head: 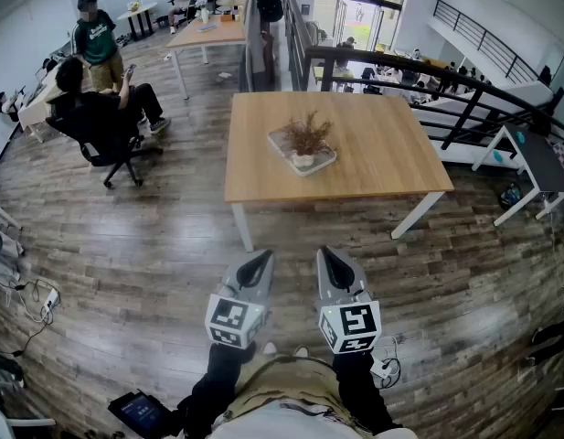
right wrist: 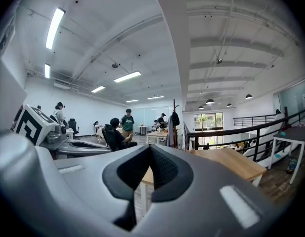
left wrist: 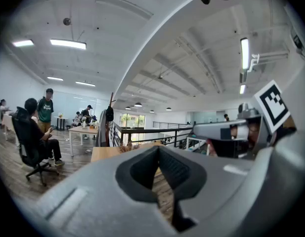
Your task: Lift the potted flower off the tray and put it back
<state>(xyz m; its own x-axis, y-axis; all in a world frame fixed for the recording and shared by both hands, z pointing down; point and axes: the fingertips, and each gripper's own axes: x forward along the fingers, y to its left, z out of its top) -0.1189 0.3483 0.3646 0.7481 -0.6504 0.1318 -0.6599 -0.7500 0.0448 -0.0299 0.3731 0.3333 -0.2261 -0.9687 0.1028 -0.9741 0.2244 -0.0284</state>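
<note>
While both tools hang level over the wooden floor [head: 126, 263], well short of the desk [head: 382, 144], the potted flower [head: 306, 144] stands upright in its tray [head: 278, 142], untouched. The tray lies near the middle of the desk, a little toward the left edge as the head view shows it, and turned askew to the desk's edges. The flower is a tuft of dry brownish sprigs rising from a small pale pot, which sits on the tray's near half. The left tool [head: 260, 257] has its jaws pressed together at the tips, with nothing between them; through the hollow behind the tips only the desk top and floor show. The right tool [head: 325, 253] is pinched together in the same way and is likewise empty. The two sit side by side, close but apart, both pointing toward the desk's near edge. Beyond the far edge runs a dark railing [head: 419, 67], and off the desk's left edge a seated person [head: 99, 103] occupies an office chair [head: 112, 154].
</note>
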